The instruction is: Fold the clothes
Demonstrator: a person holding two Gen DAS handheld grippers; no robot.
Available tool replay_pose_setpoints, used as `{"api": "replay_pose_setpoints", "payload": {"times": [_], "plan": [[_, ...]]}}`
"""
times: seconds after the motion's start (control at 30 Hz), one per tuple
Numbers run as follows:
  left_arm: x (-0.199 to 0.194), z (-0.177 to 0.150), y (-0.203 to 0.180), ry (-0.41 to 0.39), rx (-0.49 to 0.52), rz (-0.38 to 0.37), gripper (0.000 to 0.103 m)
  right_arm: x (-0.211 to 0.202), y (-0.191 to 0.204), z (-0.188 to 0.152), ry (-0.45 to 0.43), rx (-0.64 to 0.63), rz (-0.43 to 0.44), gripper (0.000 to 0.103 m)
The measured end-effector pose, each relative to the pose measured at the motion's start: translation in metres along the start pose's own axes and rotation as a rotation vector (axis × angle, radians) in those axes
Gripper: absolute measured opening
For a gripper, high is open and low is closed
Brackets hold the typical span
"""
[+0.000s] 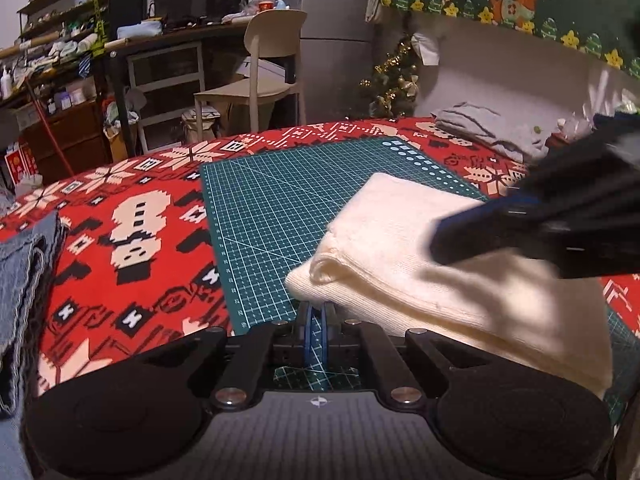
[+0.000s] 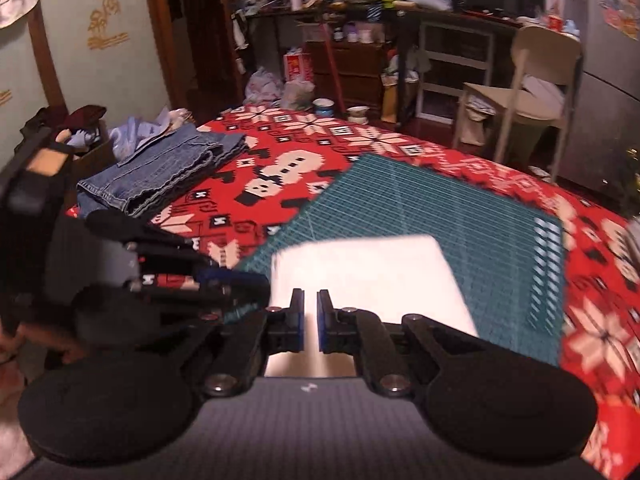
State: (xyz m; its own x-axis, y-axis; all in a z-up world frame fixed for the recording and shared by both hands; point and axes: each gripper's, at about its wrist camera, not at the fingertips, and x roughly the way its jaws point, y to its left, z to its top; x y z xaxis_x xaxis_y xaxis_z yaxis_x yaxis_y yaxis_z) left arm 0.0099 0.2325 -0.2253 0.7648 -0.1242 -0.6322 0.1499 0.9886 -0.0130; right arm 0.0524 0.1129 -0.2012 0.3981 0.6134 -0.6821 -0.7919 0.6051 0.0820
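The folded cream garment (image 1: 420, 256) lay on the green mat (image 1: 260, 208), directly ahead of both grippers. The left gripper (image 1: 316, 320) was pressed together at its near corner; the right gripper (image 2: 310, 320) hovered above it, slightly spread.

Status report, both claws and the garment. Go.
Left claw nearly shut at the near edge of the folded cream knit garment, grip unclear. Right claw slightly open above it, empty. Garment on green gridded cutting mat. Folded blue jeans lie aside.

Cream garment (image 1: 460, 280) ahead of my left gripper (image 1: 316, 320): soft ribbed knit, matt. Green mat (image 1: 280, 208) under it: smooth plastic/rubber w/ printed grid. Red tablecloth (image 1: 120, 220): woven-look cloth. Jeans (image 2: 160, 172) left: rough denim.
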Motion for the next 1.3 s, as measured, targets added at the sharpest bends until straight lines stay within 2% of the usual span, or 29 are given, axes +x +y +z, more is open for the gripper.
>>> {"api": "replay_pose_setpoints", "payload": {"times": [0.17,0.37,0.53,0.73,1.3], "plan": [[0.008,0.004,0.006,0.018,0.027,-0.009,0.003,0.032,0.001,0.018,0.016,-0.047,0.021,0.005],[0.016,0.010,0.008,0.028,0.048,-0.017,0.003,0.044,-0.010,0.018,0.017,0.019,0.050,0.005],[0.014,0.012,-0.006,0.032,0.148,0.032,0.003,0.049,-0.015,0.019,0.018,0.052,0.057,0.005],[0.002,0.006,-0.026,0.040,0.240,0.048,0.000,0.047,-0.016,0.016,0.012,0.069,0.055,0.005],[-0.018,-0.006,-0.065,0.065,0.229,0.045,0.000,0.003,-0.006,-0.015,0.003,0.098,0.048,0.005]]}}
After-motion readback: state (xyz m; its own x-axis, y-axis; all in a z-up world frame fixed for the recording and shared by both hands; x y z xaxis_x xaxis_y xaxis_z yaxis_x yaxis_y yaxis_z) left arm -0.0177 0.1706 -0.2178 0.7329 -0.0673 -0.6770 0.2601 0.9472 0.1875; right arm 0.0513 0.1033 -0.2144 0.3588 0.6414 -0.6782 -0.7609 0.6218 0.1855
